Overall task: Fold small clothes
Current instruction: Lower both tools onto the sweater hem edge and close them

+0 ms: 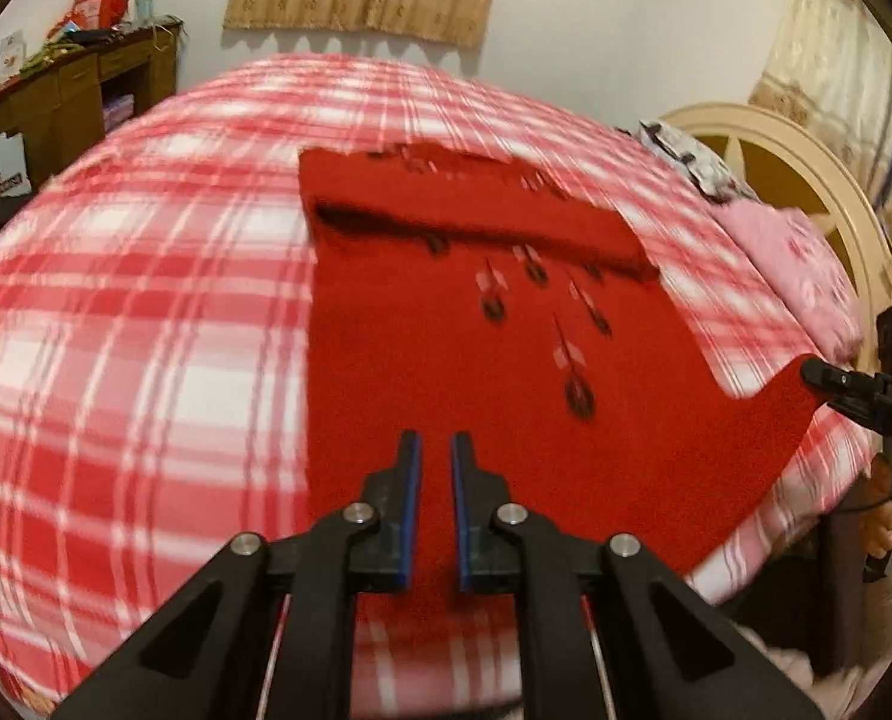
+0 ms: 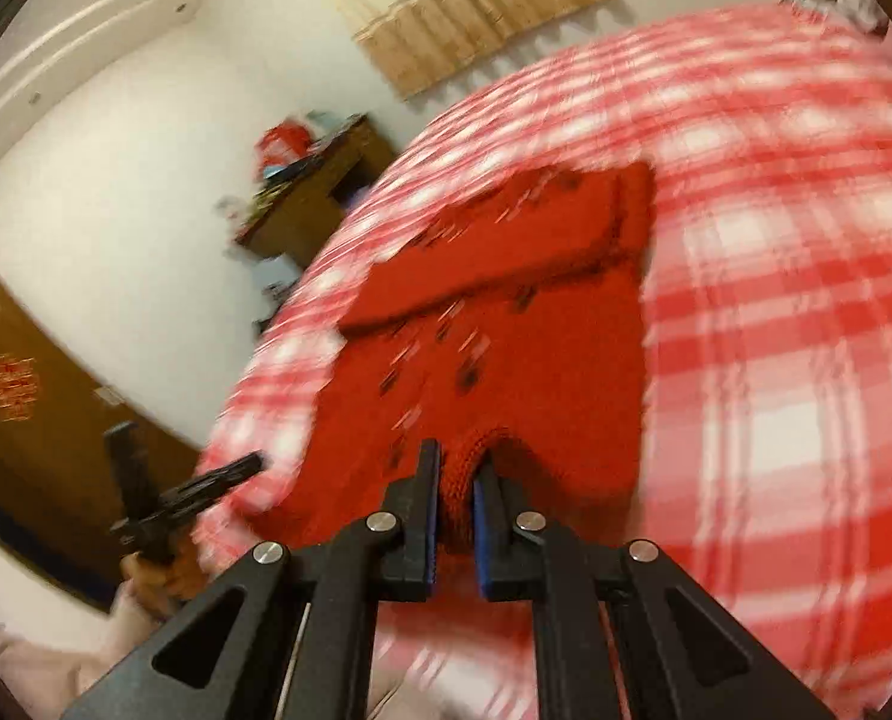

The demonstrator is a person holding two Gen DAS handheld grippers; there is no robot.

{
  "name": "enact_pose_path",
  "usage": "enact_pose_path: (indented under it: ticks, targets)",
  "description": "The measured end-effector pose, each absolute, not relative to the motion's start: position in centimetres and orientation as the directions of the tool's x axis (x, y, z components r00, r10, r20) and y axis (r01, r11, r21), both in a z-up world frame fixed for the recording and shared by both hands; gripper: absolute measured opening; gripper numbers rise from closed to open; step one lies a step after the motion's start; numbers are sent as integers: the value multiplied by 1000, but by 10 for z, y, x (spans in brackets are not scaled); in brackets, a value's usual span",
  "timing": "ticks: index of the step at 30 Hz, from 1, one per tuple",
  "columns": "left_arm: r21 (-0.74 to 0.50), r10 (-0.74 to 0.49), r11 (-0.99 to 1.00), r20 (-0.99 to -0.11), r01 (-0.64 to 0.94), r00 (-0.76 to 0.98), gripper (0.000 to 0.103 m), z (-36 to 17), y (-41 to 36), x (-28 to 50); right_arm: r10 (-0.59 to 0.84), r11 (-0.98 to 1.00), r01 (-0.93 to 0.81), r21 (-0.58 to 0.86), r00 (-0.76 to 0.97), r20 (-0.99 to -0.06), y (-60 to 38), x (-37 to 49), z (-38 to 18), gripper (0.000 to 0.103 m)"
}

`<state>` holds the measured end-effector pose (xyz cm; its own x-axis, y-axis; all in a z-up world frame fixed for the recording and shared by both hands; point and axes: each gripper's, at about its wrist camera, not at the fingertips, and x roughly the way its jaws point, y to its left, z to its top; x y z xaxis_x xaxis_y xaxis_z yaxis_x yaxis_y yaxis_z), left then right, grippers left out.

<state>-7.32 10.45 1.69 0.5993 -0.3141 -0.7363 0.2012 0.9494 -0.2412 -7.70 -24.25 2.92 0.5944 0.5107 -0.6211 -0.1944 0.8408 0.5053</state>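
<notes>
A small red knitted garment (image 1: 463,330) with dark and white marks lies on the red-and-white checked bedspread (image 1: 146,300), its far part folded over itself. My left gripper (image 1: 435,447) hovers over its near part, jaws a narrow gap apart, nothing between them. My right gripper (image 2: 457,468) is shut on a knitted edge of the garment (image 2: 505,324) and lifts that corner; it shows at the right of the left wrist view (image 1: 817,375), pinching a red corner. Both views are motion-blurred.
A brown wooden desk (image 1: 74,102) with clutter stands beyond the bed on the left. A pink pillow (image 1: 799,264) and cream headboard (image 1: 805,168) are at the right. A brown door (image 2: 20,396) is at the left of the right wrist view.
</notes>
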Motion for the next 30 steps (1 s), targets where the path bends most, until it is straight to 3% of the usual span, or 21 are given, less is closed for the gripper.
enact_pose_path:
  ticks: [7, 11, 14, 16, 18, 20, 25, 28, 29, 30]
  targets:
    - [-158, -194, 981, -738, 114, 646, 10, 17, 110, -9, 446, 844, -23, 535, 583, -679, -248, 3, -13, 9]
    - [-105, -192, 980, -721, 169, 666, 13, 28, 113, -13, 413, 858, 14, 513, 572, -708, -245, 22, -29, 9]
    - [-75, -201, 974, -730, 216, 653, 35, 28, 121, -32, 385, 876, 26, 481, 561, -733, -242, 33, -38, 9]
    - [-100, -228, 967, -748, 234, 623, 60, 22, 128, -46, 377, 883, 30, 468, 548, -747, -238, 36, -46, 9]
    - [-171, -288, 953, -767, 251, 573, 64, 13, 132, -64, 375, 887, 20, 462, 554, -743, -238, 36, -49, 9]
    - [-237, -334, 939, -796, 249, 504, 64, -3, 131, -85, 363, 897, 7, 442, 558, -746, -235, 36, -48, 9]
    - [-257, -334, 935, -871, 246, 361, 63, -47, 108, -104, 362, 899, 1, 438, 559, -746, -233, 36, -50, 9]
    - [-231, -314, 941, -869, 248, 382, 63, -49, 99, -105, 375, 889, 10, 458, 560, -739, -236, 34, -52, 9]
    - [-224, -309, 941, -873, 254, 376, 62, -47, 97, -105, 376, 887, 11, 461, 560, -738, -237, 33, -52, 9]
    - [-222, -304, 943, -876, 248, 373, 54, -46, 97, -104, 377, 887, 11, 462, 561, -737, -237, 33, -52, 9]
